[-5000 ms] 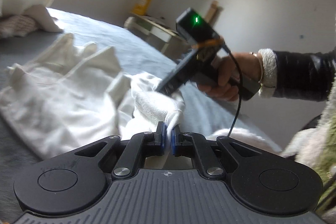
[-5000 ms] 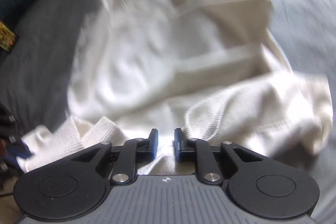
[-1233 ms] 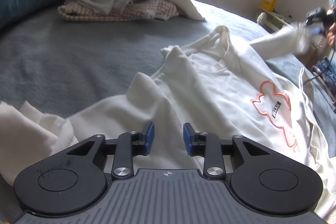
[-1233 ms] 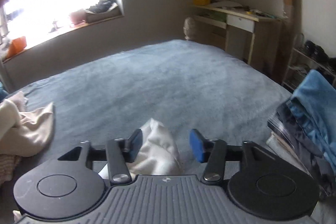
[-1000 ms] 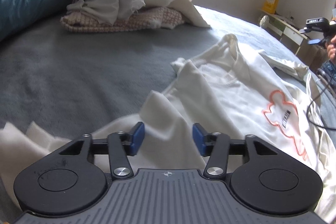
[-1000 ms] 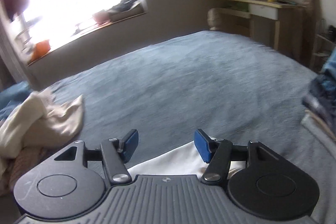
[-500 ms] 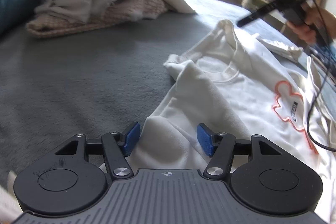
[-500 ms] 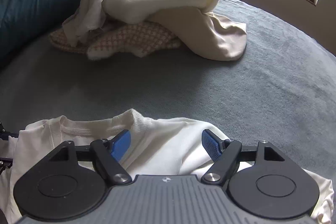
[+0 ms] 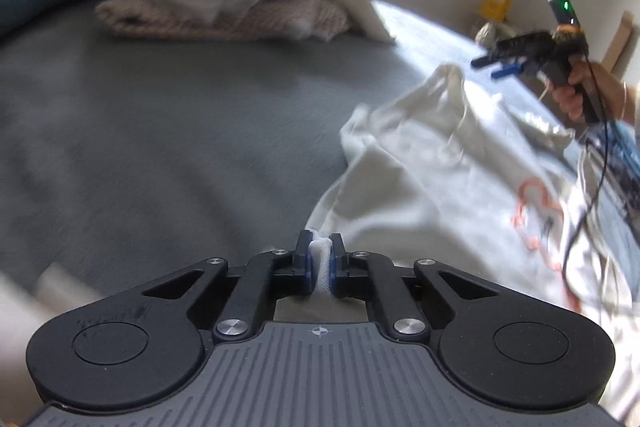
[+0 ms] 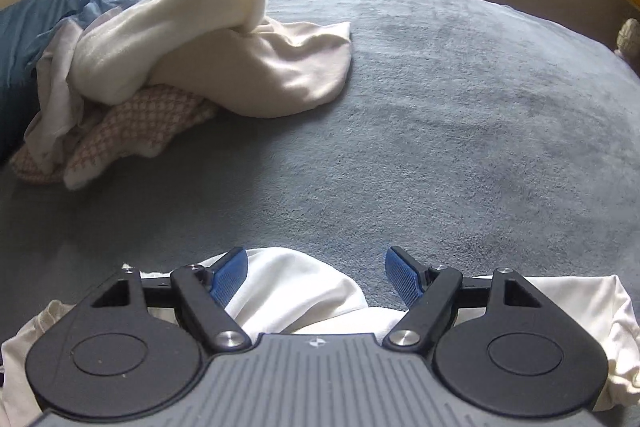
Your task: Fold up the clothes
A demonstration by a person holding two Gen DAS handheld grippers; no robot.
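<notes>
white shirt (image 9: 420, 187) edge pinched in left gripper (image 9: 319, 263); grey bedspread (image 10: 440, 107) beyond.

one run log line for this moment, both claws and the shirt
left claw: shut on white shirt edge | right claw: open above shirt | shirt: spread on bed, unfolded

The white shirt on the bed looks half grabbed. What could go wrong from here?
The left gripper pinches only a small bunch of the white shirt, so the fabric might slip out when pulled. The right gripper is open above a fold of shirt; closing there could catch more than one layer. Its dangling cable hangs over the shirt and may snag it.
</notes>
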